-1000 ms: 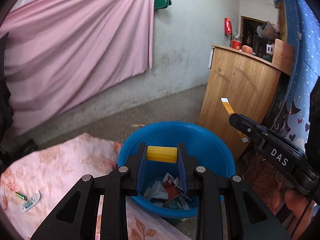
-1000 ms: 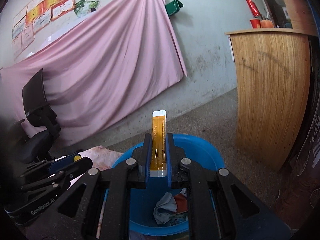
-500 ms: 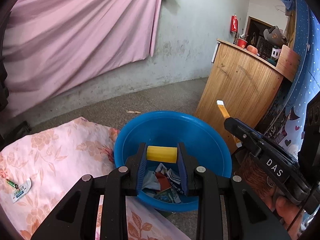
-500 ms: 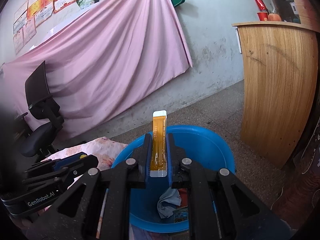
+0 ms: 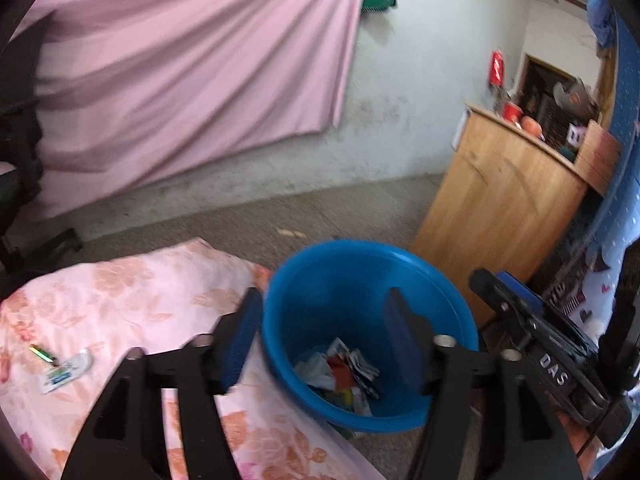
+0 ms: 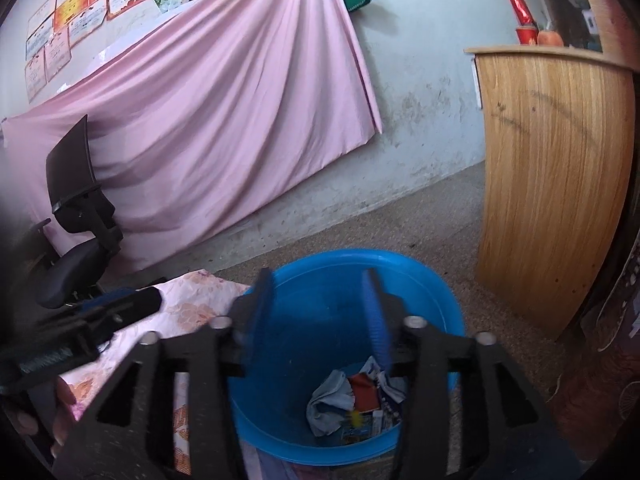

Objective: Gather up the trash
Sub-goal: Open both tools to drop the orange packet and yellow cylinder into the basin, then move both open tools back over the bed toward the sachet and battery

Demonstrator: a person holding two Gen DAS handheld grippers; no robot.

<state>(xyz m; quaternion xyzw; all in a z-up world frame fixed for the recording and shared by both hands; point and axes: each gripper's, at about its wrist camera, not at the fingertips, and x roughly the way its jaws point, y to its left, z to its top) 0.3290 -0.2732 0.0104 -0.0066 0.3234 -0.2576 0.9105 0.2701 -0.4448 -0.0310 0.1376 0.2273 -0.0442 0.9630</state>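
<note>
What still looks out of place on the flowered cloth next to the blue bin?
Two bits of litter lie on the flowered cloth instead of in the blue bin: a white wrapper and a small green piece beside it. Nothing looks spilled or damaged.

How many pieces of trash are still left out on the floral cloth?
2: a white wrapper and a small green piece just beyond it, both lying left of the left gripper. The grippers hide part of the floral cloth, so more may lie unseen.
</note>
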